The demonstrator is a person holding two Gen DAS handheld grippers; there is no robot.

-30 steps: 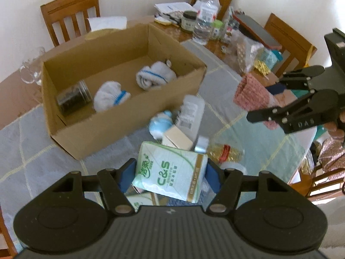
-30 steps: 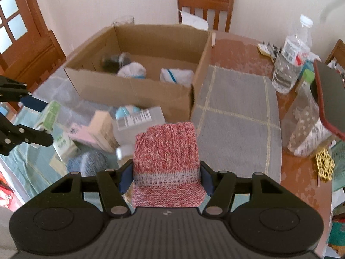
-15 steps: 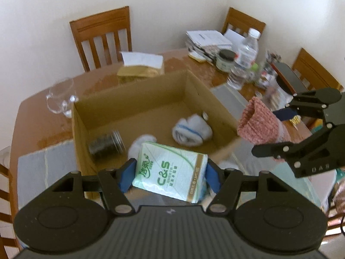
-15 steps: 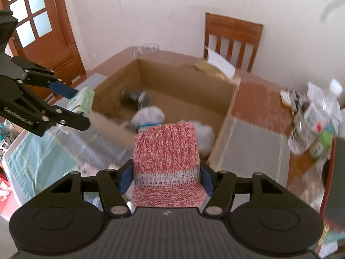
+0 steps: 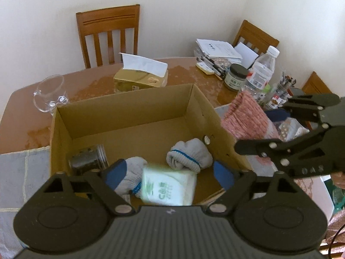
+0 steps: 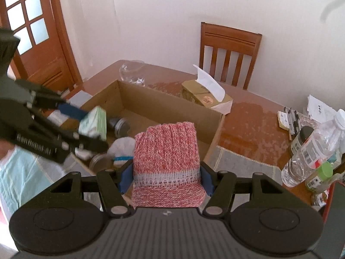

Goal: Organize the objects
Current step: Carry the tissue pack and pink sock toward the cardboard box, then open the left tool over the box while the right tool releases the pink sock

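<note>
Left tool (image 5: 169,173) wide open, pack (image 5: 169,186) dropping into box (image 5: 129,116). Right tool (image 6: 165,179) clamped on sock (image 6: 166,159) at 3 o'clock. Might bump tools w/ both over box.

Open cardboard box (image 5: 129,112) holding a tissue pack (image 5: 168,186), blurred, two rolled white gloves (image 5: 189,154) and a jar (image 5: 89,159) lying sideways; pink knitted cloth (image 6: 166,164) upright beside its right wall.
</note>
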